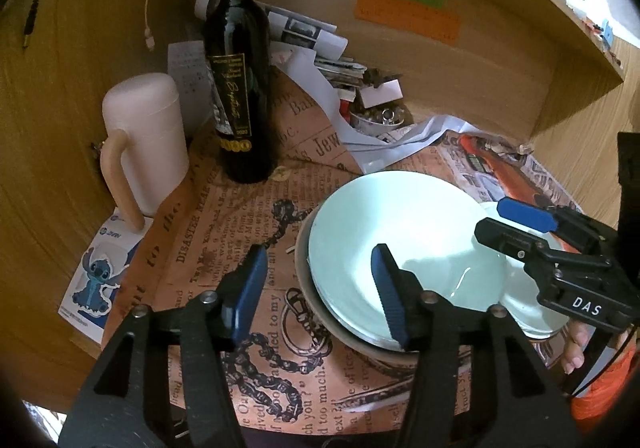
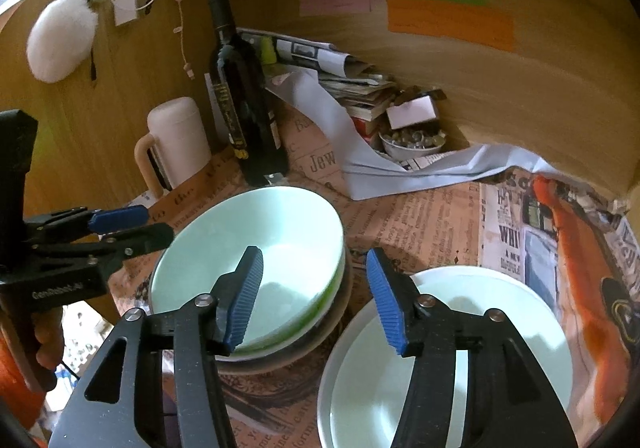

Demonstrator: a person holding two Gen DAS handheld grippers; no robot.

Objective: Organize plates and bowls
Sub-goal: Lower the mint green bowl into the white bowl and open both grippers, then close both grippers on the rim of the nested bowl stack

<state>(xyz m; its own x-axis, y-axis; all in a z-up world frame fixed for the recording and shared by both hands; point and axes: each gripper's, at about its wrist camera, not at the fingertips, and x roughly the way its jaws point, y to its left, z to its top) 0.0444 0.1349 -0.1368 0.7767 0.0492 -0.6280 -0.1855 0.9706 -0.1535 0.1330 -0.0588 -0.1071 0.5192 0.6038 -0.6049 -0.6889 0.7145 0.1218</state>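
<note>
Newspaper sheets cover this cluttered desk. Both the left gripper and the right gripper stand released — the pale bowl sits nested on a darker one, beside stacked plates.

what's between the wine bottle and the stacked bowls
Only bare newspaper-print table cover, as the right wrist view shows; the wine bottle stands just behind the stacked bowls.
</note>
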